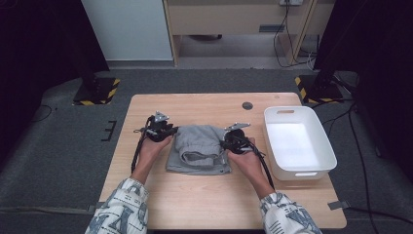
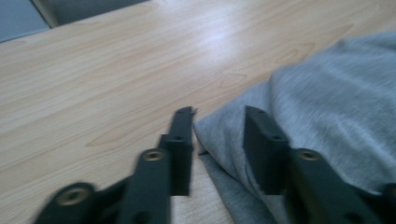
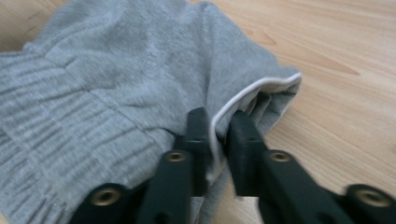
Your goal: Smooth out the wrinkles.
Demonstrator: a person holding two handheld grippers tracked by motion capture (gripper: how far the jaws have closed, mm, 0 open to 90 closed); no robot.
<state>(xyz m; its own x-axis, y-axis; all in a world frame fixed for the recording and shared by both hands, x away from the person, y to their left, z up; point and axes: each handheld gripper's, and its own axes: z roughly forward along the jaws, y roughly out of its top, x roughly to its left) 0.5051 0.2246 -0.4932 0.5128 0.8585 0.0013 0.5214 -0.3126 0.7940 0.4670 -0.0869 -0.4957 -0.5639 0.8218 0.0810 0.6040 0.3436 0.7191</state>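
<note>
Between my right jaws (image 3: 218, 140) sits the white-piped hem of the folded grey shorts (image 1: 198, 148), lightly pinched; my left jaws (image 2: 219, 135) stand released, straddling the opposite edge on the bench (image 1: 204, 204). Folding looks mid-step; next I should clench left before lifting.

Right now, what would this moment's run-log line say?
left gripper: open, straddling garment edge | right gripper: shut on garment's white-trimmed edge | bin: empty
</note>
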